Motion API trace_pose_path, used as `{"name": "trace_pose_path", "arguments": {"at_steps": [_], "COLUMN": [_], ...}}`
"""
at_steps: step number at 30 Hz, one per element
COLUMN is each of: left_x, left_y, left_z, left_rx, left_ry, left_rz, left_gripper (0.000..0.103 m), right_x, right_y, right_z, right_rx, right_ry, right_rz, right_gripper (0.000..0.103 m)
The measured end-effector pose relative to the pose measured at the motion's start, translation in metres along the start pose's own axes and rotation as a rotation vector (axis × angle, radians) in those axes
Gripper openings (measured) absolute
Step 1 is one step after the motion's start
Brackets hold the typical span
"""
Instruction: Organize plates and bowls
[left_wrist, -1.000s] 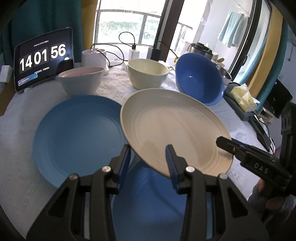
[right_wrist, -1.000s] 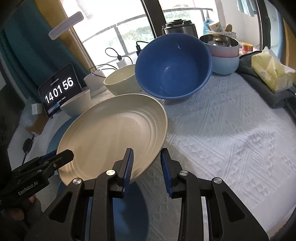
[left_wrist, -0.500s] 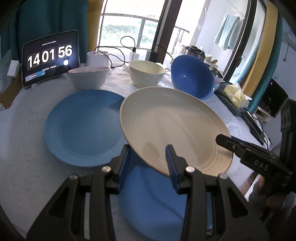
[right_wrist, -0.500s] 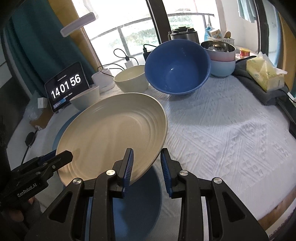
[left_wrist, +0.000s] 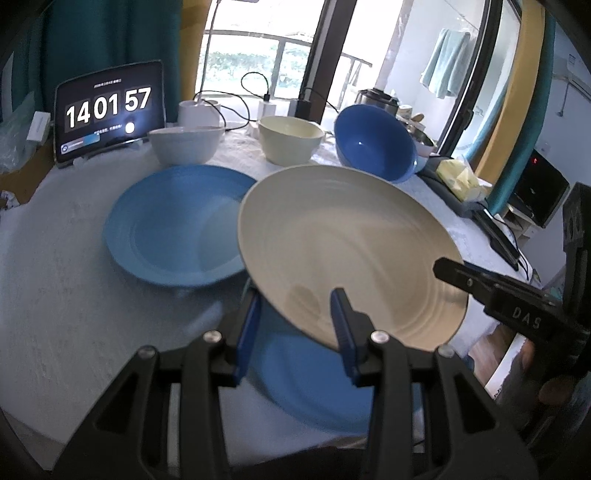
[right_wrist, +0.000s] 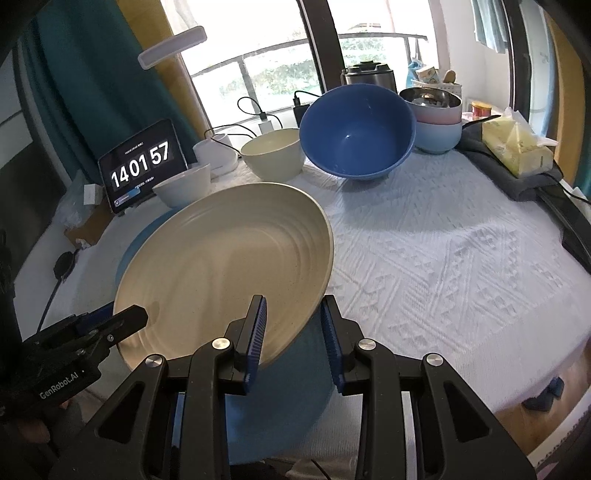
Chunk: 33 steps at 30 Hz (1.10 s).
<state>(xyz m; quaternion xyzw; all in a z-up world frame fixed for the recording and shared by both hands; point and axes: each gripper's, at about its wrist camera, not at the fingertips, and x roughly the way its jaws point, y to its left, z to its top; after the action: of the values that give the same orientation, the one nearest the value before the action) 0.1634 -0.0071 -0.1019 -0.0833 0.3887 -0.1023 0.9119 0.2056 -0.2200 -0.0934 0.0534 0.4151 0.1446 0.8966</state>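
A cream plate hangs in the air above the table, held at opposite rims. My left gripper is shut on its near edge; my right gripper is shut on its other edge. The plate tilts over a darker blue plate that lies on the cloth under it, also in the right wrist view. A light blue plate lies to the left. Behind stand a white bowl, a cream bowl and a tilted blue bowl.
A tablet clock stands at the back left with chargers and cables. Stacked bowls, a tissue pack on a grey cloth and a cooker sit at the back right. The table's near edge is close.
Both grippers have lifted the cream plate higher and back; the table looks further below and the darker blue plate under it shows more.
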Motion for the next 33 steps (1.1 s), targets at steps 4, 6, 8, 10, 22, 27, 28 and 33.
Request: {"name": "trace_pose_path", "arguments": {"at_steps": [4,6,8,10,22,27,28,33], "left_x": [-0.007,-0.007,-0.010,-0.013,-0.018,-0.012,-0.011,-0.009], "left_y": [0.001,0.001,0.000,0.000,-0.001,-0.004,-0.004,-0.004], "left_z": [-0.011,-0.011,-0.017,-0.023,-0.049,-0.050,-0.049,-0.048], "left_rx": [-0.001,0.001,0.003,0.005,0.008,0.010,0.015,0.026], "left_ry": [0.001,0.001,0.003,0.005,0.059,0.097,0.096,0.095], "left_rz": [-0.002,-0.001,0.000,-0.001,0.008,0.020,0.026,0.077], "left_gripper": [0.040,0.040,0.040,0.040,0.040,0.041,0.042,0.046], "right_x": [-0.006,-0.008,-0.010,-0.013,-0.020,-0.017,-0.016,-0.017], "right_y": [0.004,0.005,0.007,0.007,0.012,0.011,0.011,0.004], "right_z": [-0.009,-0.014,-0.019,-0.024,-0.048,-0.051,-0.051,-0.049], "right_rx": [-0.006,-0.006,-0.006,-0.006,-0.005,0.001,0.003,0.018], "right_ry": [0.001,0.002,0.005,0.007,0.030,0.044,0.045,0.034], "right_rz": [-0.005,-0.007,-0.008,-0.009,-0.014,-0.023,-0.029,-0.041], "right_gripper": [0.033,0.033,0.033,0.033,0.033,0.033,0.033,0.033]}}
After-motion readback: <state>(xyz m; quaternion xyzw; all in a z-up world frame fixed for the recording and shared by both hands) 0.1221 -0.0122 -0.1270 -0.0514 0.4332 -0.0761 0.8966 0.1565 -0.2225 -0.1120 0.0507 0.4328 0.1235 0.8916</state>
